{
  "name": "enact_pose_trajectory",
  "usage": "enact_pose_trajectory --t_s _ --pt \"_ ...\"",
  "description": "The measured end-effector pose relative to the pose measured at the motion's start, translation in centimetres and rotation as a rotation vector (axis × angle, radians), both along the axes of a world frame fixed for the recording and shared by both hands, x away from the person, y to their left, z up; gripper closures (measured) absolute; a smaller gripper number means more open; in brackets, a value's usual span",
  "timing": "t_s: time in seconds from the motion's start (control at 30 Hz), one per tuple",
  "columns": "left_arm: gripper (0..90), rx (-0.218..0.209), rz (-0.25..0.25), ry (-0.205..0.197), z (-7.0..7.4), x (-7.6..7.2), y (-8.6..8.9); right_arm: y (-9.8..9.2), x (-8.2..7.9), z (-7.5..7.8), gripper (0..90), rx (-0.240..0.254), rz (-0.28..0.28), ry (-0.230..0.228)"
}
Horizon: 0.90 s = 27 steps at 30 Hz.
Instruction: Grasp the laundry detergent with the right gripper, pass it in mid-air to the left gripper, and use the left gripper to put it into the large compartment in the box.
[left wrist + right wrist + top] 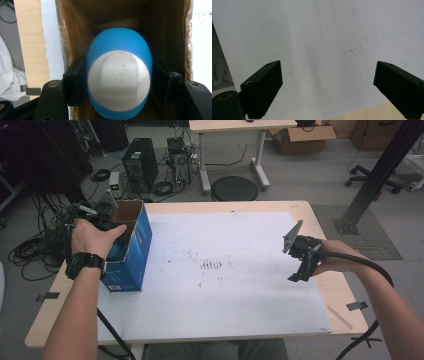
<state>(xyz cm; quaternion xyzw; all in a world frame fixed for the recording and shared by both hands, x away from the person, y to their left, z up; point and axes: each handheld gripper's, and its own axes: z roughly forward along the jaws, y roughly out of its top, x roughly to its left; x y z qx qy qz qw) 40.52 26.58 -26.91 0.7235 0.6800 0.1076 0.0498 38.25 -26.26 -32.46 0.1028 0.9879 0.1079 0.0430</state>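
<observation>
A blue cardboard box stands open-topped at the left side of the table. My left gripper reaches down into its opening, and a hand covers most of it. In the left gripper view the gripper is shut on a blue egg-shaped object with a white round end, held between both jaws inside the brown box interior. My right gripper hovers over the right part of the white sheet. In the right gripper view it stands open with nothing between its jaws.
The white sheet covers most of the wooden table, with dark marks near its middle. Black tape pieces lie at the table's right edge and left edge. Computers, cables and a round stool sit on the floor beyond.
</observation>
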Motion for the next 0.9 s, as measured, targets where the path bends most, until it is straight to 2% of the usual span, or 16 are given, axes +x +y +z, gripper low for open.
enact_pose_trajectory --t_s 0.2,0.33,0.53,0.7,0.8,0.83,0.87,0.9 --pt "37.5 0.004 -0.004 -0.003 -0.1 0.1 -0.2 -0.1 -0.1 0.0 8.3 0.004 -0.002 -0.004" --pt "36.3 -0.008 -0.003 0.019 -0.1 0.1 -0.3 -0.2 -0.2 -0.1 8.5 0.0 -0.005 -0.001" --pt "33.0 -0.014 0.0 0.011 0.1 0.1 -0.3 -0.3 -0.2 -0.1 8.4 0.005 -0.005 0.0" --pt "31.6 -0.007 -0.009 -0.01 1.6 -0.3 -0.5 -0.4 -0.3 0.0 8.4 0.006 -0.004 -0.004" --pt "30.8 0.001 -0.018 -0.006 2.2 -0.5 -0.6 -0.3 -0.3 0.2 8.4 0.01 -0.006 -0.003" --pt "30.8 0.007 -0.024 -0.018 3.0 -0.7 -0.7 -0.3 -0.4 0.3 8.4 0.013 -0.004 -0.005" --pt "30.7 0.007 -0.024 -0.018 3.0 -0.7 -0.7 -0.3 -0.4 0.3 8.4 0.013 -0.004 -0.005" --pt "30.2 0.023 -0.034 -0.025 3.8 -0.9 -0.8 -0.2 -0.5 0.5 8.4 0.014 -0.002 -0.004"
